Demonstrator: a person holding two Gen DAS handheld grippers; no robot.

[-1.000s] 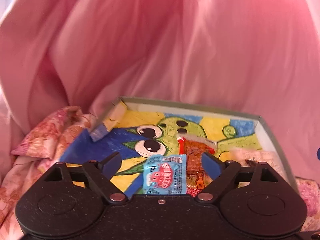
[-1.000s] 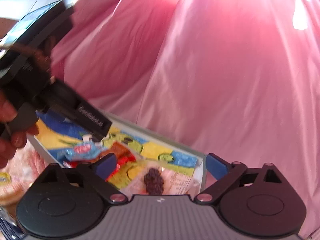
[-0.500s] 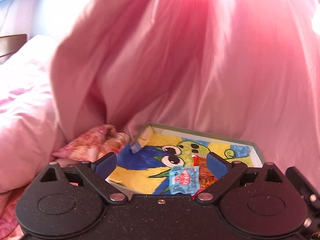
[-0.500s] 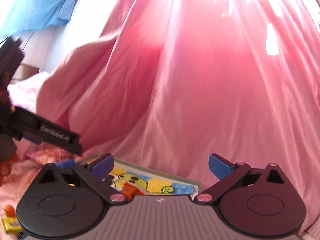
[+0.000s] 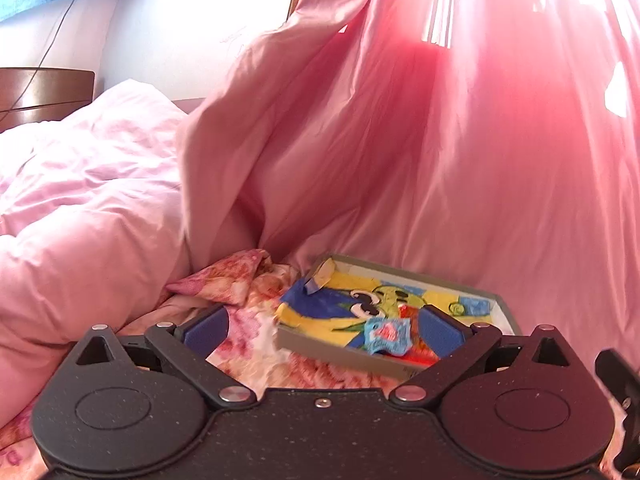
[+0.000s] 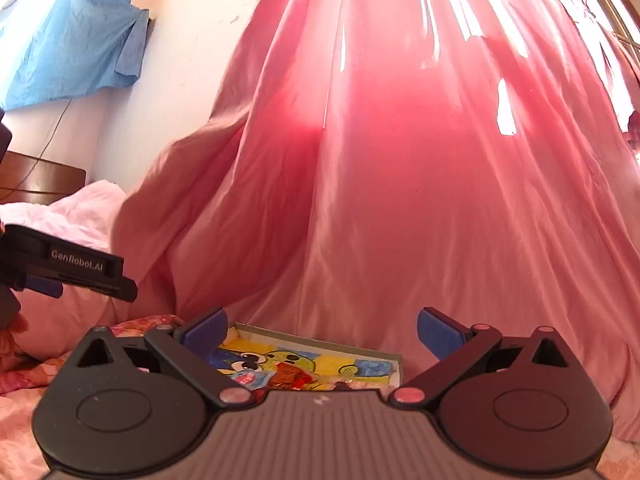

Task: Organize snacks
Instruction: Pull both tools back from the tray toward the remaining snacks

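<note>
A shallow grey box (image 5: 332, 350) with a yellow, blue and green cartoon drawing on its floor lies on the bed. In it lie a light blue snack packet (image 5: 388, 334) and a red-orange packet (image 5: 416, 356). My left gripper (image 5: 322, 330) hovers short of the box, its jaws opening wide with nothing between the pads. In the right wrist view the box (image 6: 320, 342) shows low between the fingers, with the blue packet (image 6: 248, 378) and a red-brown packet (image 6: 290, 374) inside. My right gripper (image 6: 322, 332) is open and empty, held back from the box.
A pink curtain (image 5: 440, 160) hangs right behind the box. A pale pink duvet (image 5: 80, 200) is heaped at the left over a floral sheet (image 5: 240, 284). A wooden headboard (image 5: 44, 92) and a blue cloth (image 6: 68, 40) on the wall are at the far left.
Both grippers have drawn back and risen from the box, which now looks smaller and farther. The left jaws have spread wider. The blue packet stays in the box.
</note>
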